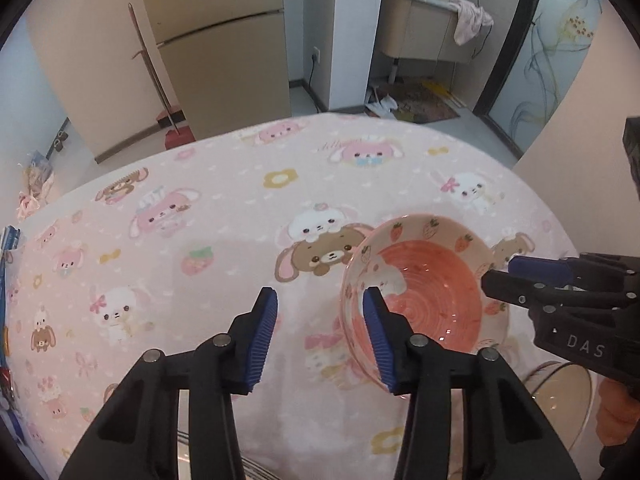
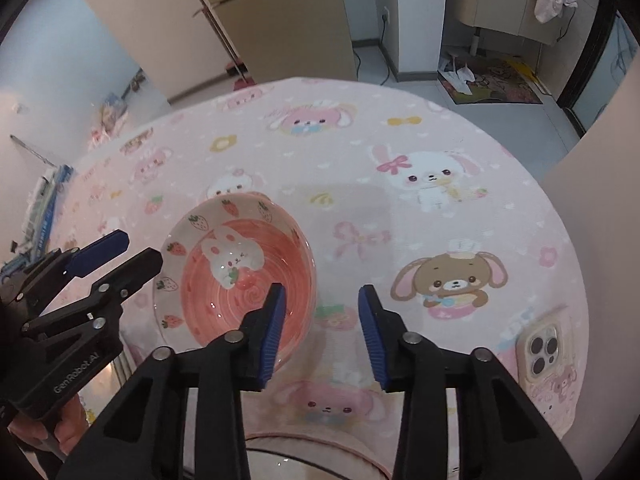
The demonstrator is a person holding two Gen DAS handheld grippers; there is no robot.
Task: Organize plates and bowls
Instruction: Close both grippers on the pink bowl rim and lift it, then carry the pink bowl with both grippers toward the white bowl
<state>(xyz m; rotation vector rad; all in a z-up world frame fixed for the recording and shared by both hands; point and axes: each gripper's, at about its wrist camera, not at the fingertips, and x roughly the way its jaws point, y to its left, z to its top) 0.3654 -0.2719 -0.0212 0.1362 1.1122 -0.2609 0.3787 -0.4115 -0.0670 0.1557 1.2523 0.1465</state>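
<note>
Early stage: bowl sits loose on the cloth, my left gripper and right gripper spread at its 9 and 3, gripping nothing.

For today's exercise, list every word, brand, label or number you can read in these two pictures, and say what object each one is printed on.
"DAS": white letters on the black body of the right gripper, seen from the left wrist view.
"GenRobot.AI": on the black body of the left gripper, seen from the right wrist view.
Pink script above a bunny on the tablecloth: too blurred to read.
The strawberry bowl and phone case show no text.
</note>
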